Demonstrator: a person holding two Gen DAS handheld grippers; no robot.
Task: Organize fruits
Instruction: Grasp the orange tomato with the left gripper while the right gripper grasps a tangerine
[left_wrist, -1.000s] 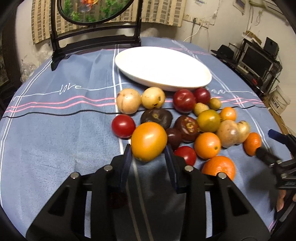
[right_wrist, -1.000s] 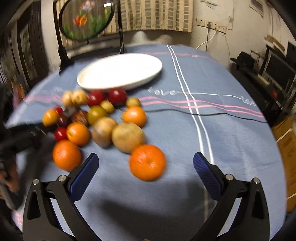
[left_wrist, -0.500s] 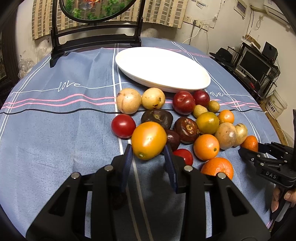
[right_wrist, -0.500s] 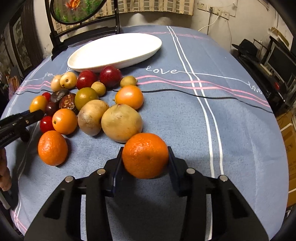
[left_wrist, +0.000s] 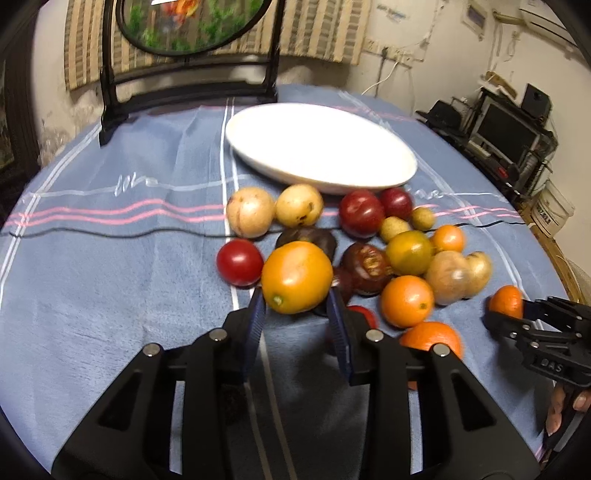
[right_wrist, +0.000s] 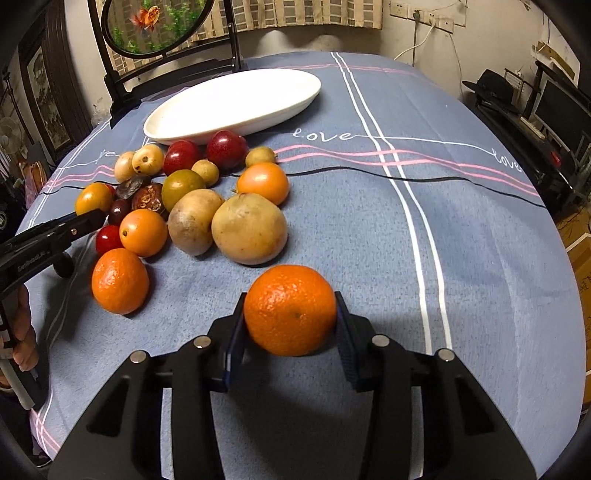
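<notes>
Fruits lay heaped mid-frame on the counter below the empty white oval plate. My left jaws gripped a yellow-orange tomato; my right jaws clamped a mandarin, likely for the plate. Bare blue cloth at right left room to swing past the heap.

Your right gripper clamps a mandarin above the blue-clothed surface; the fruit pile lies beyond, before the white dish.
</notes>
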